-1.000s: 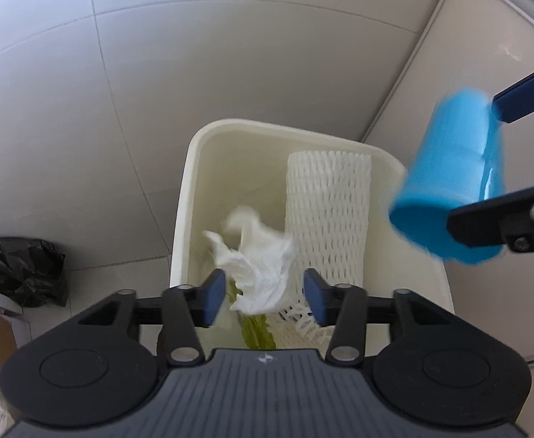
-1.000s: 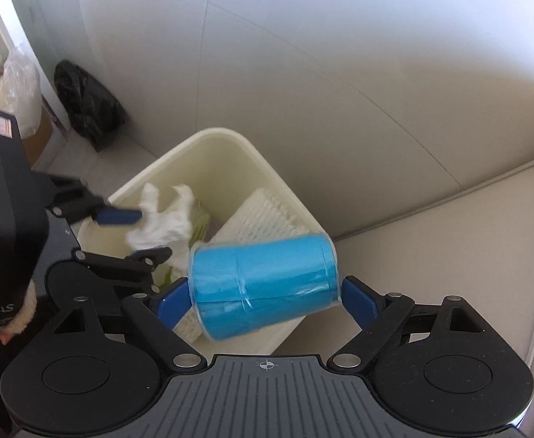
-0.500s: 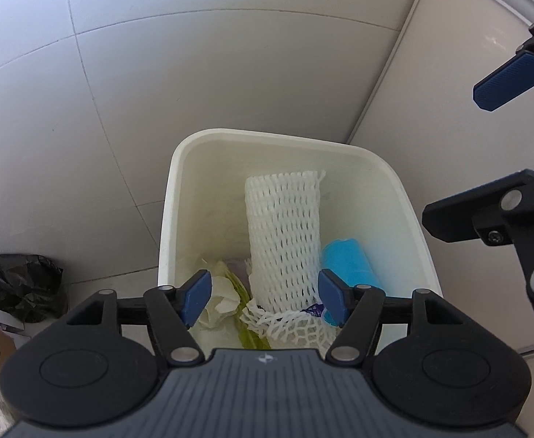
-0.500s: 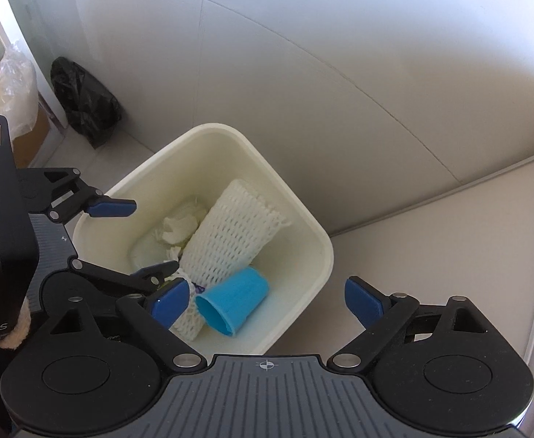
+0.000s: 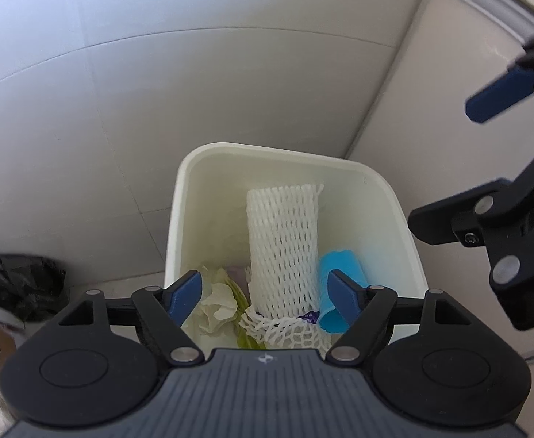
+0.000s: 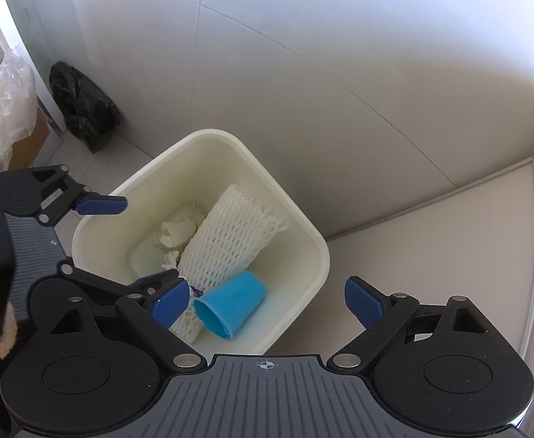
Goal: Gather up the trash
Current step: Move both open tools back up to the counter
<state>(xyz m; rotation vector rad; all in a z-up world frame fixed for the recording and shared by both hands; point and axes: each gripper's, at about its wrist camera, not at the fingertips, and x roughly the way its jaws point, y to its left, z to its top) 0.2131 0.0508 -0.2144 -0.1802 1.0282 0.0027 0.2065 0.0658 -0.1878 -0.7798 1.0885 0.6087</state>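
Pale floor tiles (image 6: 340, 73) surround a cream bin (image 6: 314, 241), over which the left gripper (image 5: 265, 292) is opening with nothing between its jaws and the right gripper (image 6: 267, 299) gapes wide and empty. Inside lie a blue cup (image 6: 230, 308), a white foam net sleeve (image 6: 230, 244) and crumpled tissue (image 6: 175, 231); beyond sits a black bag (image 6: 82, 106).

Blue cup (image 6: 232, 308) in bin (image 6: 296, 219), gripper (image 6: 267, 299) open.

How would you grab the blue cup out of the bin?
Probably by its open rim. The blue cup lies on its side in the bin, mouth toward the right wrist camera, beside the foam net. Come from above, one finger inside the mouth, one outside.
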